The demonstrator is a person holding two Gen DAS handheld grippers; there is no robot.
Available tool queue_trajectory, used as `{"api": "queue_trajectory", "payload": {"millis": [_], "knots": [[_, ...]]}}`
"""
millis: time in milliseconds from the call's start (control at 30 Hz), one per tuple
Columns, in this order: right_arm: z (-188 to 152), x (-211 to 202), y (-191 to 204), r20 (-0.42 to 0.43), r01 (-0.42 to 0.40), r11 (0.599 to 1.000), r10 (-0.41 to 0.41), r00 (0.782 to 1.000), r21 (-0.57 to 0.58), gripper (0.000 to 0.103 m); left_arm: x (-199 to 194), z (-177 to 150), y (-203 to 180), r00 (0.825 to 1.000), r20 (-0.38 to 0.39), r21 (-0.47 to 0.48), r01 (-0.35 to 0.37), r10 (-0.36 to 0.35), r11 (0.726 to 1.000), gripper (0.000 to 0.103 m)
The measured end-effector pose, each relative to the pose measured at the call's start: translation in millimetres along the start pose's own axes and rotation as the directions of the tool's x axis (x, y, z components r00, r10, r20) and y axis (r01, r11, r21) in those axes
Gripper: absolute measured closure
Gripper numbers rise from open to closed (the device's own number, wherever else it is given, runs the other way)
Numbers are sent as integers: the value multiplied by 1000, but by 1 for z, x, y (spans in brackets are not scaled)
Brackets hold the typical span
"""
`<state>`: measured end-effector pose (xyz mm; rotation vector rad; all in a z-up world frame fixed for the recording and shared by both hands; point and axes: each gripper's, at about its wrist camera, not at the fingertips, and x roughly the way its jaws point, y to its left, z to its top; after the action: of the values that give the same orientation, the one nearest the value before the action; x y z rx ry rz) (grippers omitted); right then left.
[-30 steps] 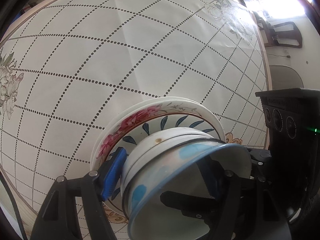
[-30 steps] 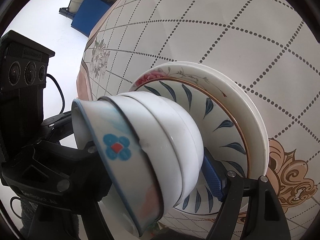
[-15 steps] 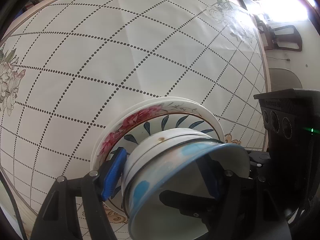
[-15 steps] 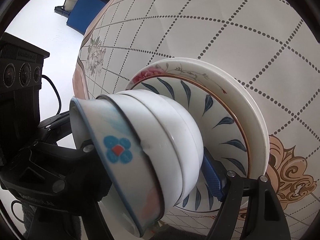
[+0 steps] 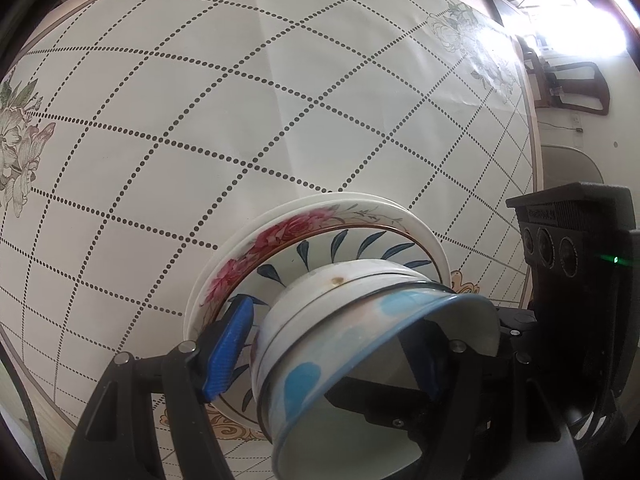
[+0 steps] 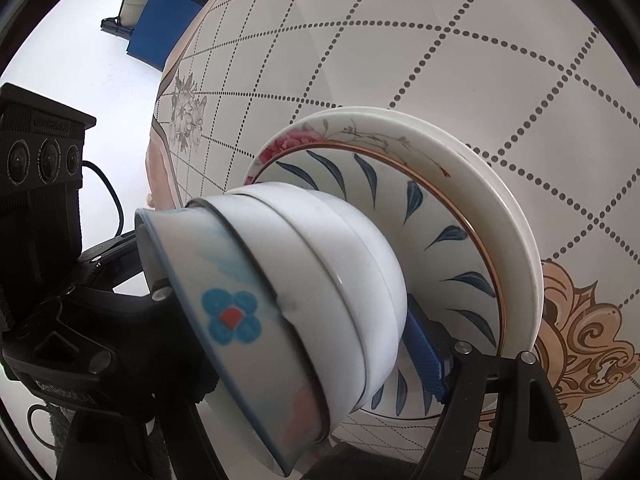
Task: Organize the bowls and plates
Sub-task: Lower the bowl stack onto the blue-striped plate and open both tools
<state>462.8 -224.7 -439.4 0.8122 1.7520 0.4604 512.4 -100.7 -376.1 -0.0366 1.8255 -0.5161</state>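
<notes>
A stack of nested bowls (image 5: 344, 328) (image 6: 304, 304), the top one with a blue rim and blue flower print, sits on a stack of plates (image 5: 320, 236) (image 6: 472, 216): a blue-leaf plate over a rose plate over a white one. My left gripper (image 5: 328, 344) has its fingers on either side of the bowl stack and is shut on it. My right gripper (image 6: 304, 344) is likewise shut across the bowl stack from the opposite side. Each gripper's far finger is partly hidden by the bowls.
The plates rest near the edge of a round table with a white dotted-grid cloth (image 5: 224, 128) (image 6: 460, 52). A dark chair (image 5: 576, 84) stands beyond the far edge. A blue box (image 6: 164, 44) lies on the floor.
Both grippers and the crockery have shifted slightly in view; the grip on the bowls is the same.
</notes>
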Motion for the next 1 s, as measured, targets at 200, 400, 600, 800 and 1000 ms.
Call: {"api": "queue_trajectory", "payload": {"millis": [200,400,600,800,1000], "knots": [[0,-1,-1,-19,3,1000,-3,1000,20,23,-7,-6,9,1000,17,-39,8,-7,999,34],[-5,-8,4,-20,41,999,-41,999,5,21,-22,-18,9,998,69,-60,8,-3,998,34],[-14,-26,16,25,142,989,-141,990,-33,20,-47,-33,-1,985,160,-59,-50,59,997,34],[-29,-51,30,100,268,960,-260,960,-76,20,-75,-58,-6,946,277,-100,-144,167,985,34],[-57,-90,48,234,432,895,-399,887,-112,19,-99,-93,-14,872,377,-177,-263,312,948,32]]}}
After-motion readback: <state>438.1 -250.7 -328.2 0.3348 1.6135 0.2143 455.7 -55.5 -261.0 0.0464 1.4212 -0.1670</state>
